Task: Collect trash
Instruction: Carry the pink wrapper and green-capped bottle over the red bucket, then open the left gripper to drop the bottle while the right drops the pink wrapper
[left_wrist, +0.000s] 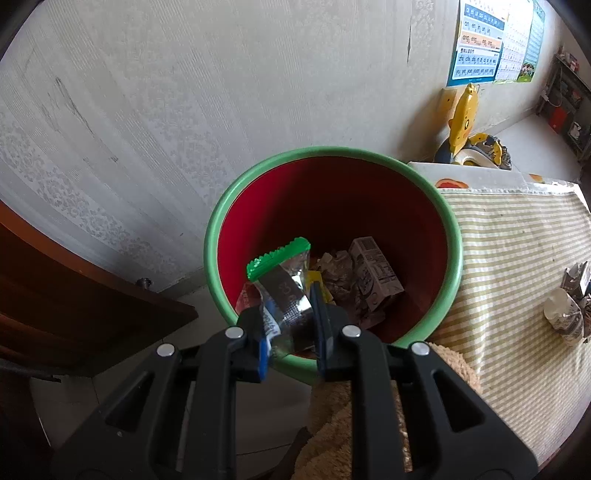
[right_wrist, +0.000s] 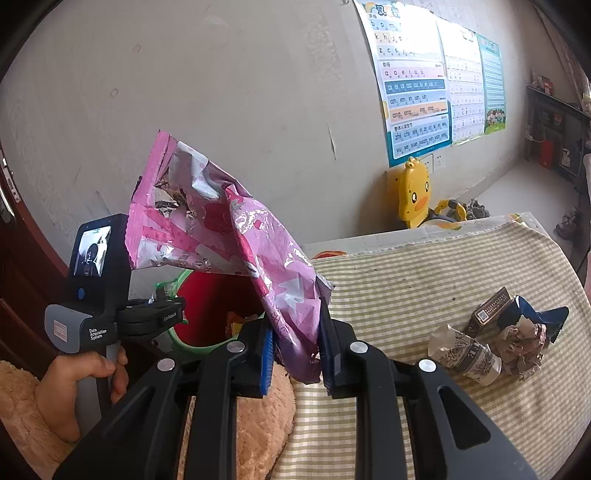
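Observation:
A red bin with a green rim (left_wrist: 221, 206) stands beside the striped table; it holds a crushed carton (left_wrist: 373, 273) and crumpled paper. My left gripper (left_wrist: 290, 332) is shut on a silver snack wrapper with a green edge (left_wrist: 284, 284) and holds it over the bin's near rim. My right gripper (right_wrist: 297, 347) is shut on a pink foil bag (right_wrist: 221, 229), raised above the table edge next to the bin (right_wrist: 207, 306). The left gripper's body (right_wrist: 96, 295) shows in the right wrist view, held by a hand.
On the striped tablecloth (right_wrist: 406, 295) lie a crushed paper cup (right_wrist: 469, 354), crumpled paper (right_wrist: 521, 343), a small carton (right_wrist: 487, 310) and a blue wrapper (right_wrist: 539, 317). A yellow duck toy (right_wrist: 415, 192) stands by the wall. A dark wooden door (left_wrist: 55, 295) is at the left.

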